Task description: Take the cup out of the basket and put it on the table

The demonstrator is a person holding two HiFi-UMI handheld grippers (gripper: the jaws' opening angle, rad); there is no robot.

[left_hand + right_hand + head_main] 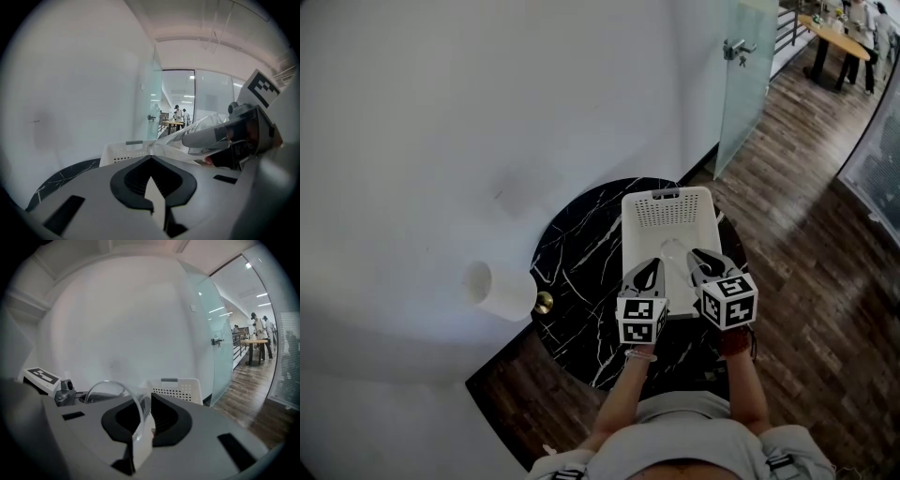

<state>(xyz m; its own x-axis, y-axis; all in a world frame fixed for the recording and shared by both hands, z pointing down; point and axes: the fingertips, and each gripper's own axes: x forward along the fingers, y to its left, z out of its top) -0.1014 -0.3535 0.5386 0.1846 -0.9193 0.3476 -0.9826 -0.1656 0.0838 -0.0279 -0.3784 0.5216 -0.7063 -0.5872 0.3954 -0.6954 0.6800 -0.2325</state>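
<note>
Head view looks steeply down; both gripper views share the basket (178, 390).

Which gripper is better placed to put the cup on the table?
Right: the right gripper pinches the wall of the cup over the basket. The left gripper is shut and empty.

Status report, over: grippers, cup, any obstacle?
Left gripper shut, empty. Right gripper shut on clear cup wall, over white basket. Not yet on table. No obstacle seen.

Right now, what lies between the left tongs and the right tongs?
The clear cup, its wall pinched by the right tongs, over the white basket; the head view shows it.
</note>
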